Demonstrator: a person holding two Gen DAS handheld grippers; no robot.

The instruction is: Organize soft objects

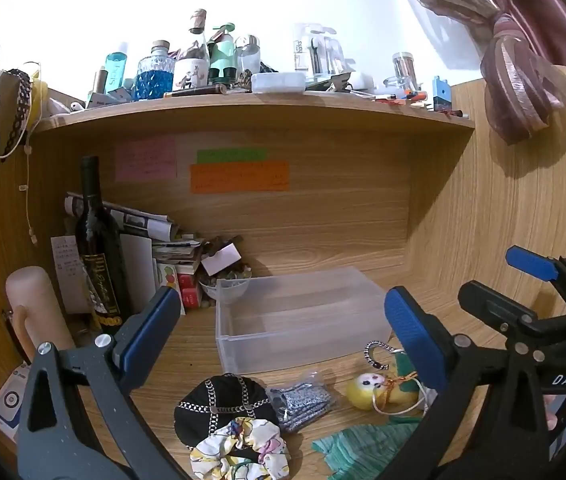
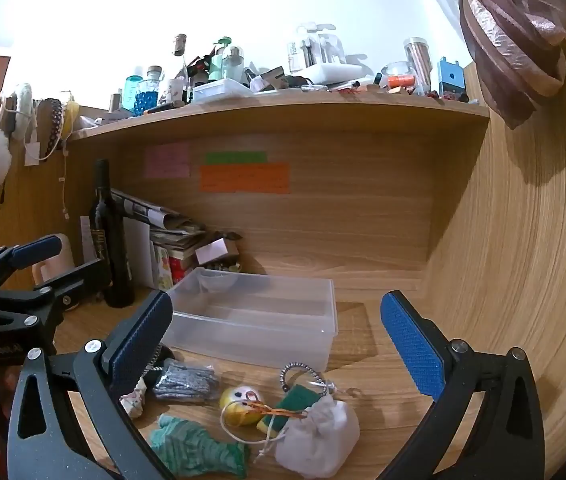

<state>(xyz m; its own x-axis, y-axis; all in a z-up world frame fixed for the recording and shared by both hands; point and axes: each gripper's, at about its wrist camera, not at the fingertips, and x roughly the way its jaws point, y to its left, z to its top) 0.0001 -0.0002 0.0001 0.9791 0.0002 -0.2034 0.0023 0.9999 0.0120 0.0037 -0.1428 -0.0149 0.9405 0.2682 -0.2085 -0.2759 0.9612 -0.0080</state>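
A clear plastic bin (image 1: 303, 312) (image 2: 259, 320) stands empty on the wooden desk. In front of it lie soft items: a black chain-pattern cap (image 1: 223, 404), a floral scrunchie (image 1: 239, 452), a bagged grey fabric (image 1: 303, 400) (image 2: 185, 382), a yellow plush face (image 1: 367, 390) (image 2: 239, 402), a green sponge (image 2: 295, 402), a teal cloth (image 1: 359, 448) (image 2: 199, 448) and a white pouch (image 2: 319, 436). My left gripper (image 1: 283, 332) is open and empty above the cap. My right gripper (image 2: 279, 344) is open and empty above the pouch and sponge.
A dark wine bottle (image 1: 97, 248) (image 2: 111, 240), stacked books and papers (image 1: 163, 248) and a pink cylinder (image 1: 37, 308) crowd the desk's left. A cluttered shelf (image 1: 243, 104) runs overhead. A wooden side wall (image 2: 523, 260) closes the right. A beaded ring (image 2: 299, 372) lies by the bin.
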